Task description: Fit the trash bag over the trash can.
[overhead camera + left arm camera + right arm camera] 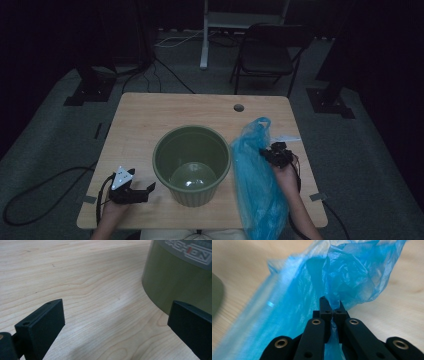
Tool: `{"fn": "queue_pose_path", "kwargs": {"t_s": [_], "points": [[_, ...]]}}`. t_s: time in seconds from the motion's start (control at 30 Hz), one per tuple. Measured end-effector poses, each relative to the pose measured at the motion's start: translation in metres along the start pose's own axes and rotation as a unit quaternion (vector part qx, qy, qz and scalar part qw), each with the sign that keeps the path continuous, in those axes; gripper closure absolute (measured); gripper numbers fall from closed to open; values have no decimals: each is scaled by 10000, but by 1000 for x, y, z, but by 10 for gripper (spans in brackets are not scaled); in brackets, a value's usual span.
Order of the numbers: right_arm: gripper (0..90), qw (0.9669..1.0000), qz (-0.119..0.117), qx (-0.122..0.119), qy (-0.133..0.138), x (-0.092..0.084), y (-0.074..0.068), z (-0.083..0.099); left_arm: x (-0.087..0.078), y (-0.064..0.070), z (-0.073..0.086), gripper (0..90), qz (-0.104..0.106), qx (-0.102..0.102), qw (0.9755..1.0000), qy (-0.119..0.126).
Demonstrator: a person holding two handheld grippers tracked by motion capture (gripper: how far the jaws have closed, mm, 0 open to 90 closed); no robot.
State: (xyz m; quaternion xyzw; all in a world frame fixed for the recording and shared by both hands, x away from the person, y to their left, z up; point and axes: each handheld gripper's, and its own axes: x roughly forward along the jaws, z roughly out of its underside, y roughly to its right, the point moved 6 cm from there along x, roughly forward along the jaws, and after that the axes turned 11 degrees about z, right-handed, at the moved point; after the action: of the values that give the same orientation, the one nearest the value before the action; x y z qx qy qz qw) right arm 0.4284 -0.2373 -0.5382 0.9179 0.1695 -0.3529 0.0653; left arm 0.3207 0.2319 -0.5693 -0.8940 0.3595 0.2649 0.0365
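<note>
Two grippers are working at the wooden table (150, 117). The right gripper (331, 305) is pinching a fold of the blue plastic bag (352, 272) between its jaws, which are closed tight on the film. The bag is thin, translucent and heavily crumpled; in the high view it is lying along the right side of the table, just beside the green bucket (191, 165), with one end overhanging the near edge and its upper end bunching into a peak above the grip. The left gripper (131, 192) is resting low near the front left of the table, its jaws standing wide apart and holding nothing, pointing toward the bucket wall
</note>
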Motion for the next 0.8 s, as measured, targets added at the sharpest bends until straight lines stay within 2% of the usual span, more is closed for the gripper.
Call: {"fn": "queue_pose_path", "kwargs": {"t_s": [0.03,0.07,0.13,0.23,0.27,0.3,0.43,0.47,0.53,0.6,0.67,0.7,0.73,0.77,0.8], "points": [[900,9999,-50,78,99,-6,1,-3,0,0,0,15,0,0,10000,0],[900,9990,-108,195,380,-23,4,-11,0,0,-1,15,-31,-8,10000,-7],[900,9974,-176,287,633,-39,6,-20,0,0,-2,15,-23,-18,10000,13],[900,9953,-267,332,872,-57,7,-31,1,1,-3,15,-12,-5,10000,13],[900,9953,-267,332,872,-57,7,-31,1,1,-3,15,-12,-5,10000,13],[900,9933,-347,386,1036,-70,7,-39,1,1,-2,15,-23,-15,10000,-3],[900,9873,-490,415,1455,-98,4,-55,3,2,-3,15,-4,-26,10000,-19],[900,9873,-490,415,1455,-98,4,-55,3,2,-3,15,-4,-26,10000,-19],[900,9830,-521,365,1723,-117,-1,-67,7,1,-5,15,15,-23,10000,-25],[900,9804,-532,330,1869,-129,-4,-76,9,1,-8,15,18,-12,10000,-38],[900,9762,-613,352,2048,-140,-5,-86,10,1,-11,15,15,54,10000,-69],[900,9747,-630,364,2113,-144,-6,-91,12,1,-13,15,10,70,9999,-91],[900,9747,-630,364,2113,-144,-6,-91,12,1,-13,15,10,70,9999,-91],[900,9701,-642,427,2301,-156,-5,-102,13,1,-15,15,7,106,9999,-104],[900,9670,-706,470,2404,-162,-6,-108,15,1,-17,15,20,147,9998,-153]]}}
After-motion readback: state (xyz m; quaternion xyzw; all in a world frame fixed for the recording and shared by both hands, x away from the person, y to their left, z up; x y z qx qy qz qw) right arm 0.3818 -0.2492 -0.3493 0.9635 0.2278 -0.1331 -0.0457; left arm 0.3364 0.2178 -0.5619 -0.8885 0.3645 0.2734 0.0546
